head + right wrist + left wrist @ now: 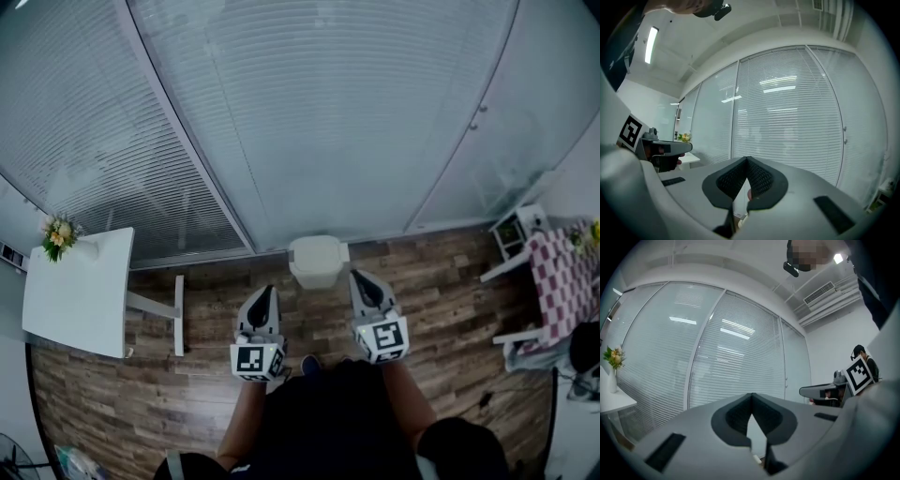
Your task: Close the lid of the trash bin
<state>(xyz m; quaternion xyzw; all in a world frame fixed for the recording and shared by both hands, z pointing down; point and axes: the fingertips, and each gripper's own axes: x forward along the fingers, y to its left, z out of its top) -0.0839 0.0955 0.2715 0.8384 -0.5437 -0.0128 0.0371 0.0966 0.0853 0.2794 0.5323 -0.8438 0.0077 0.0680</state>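
Observation:
A small white trash bin (318,260) stands on the wooden floor against the glass wall, and its lid (318,251) lies flat on top. My left gripper (266,292) is held just below and left of the bin, apart from it, with its jaws shut and empty. Just right of the bin, my right gripper (359,277) is also shut on nothing. In the left gripper view the left gripper (751,395) points level at the blinds; the bin is hidden there. The right gripper (746,159) likewise faces the blinds.
A white table (80,291) with a vase of flowers (58,234) stands at the left, a white leg frame (178,314) beside it. A red chequered cloth (561,281) and a white rack (514,230) are at the right. Glass walls with blinds (309,122) close the far side.

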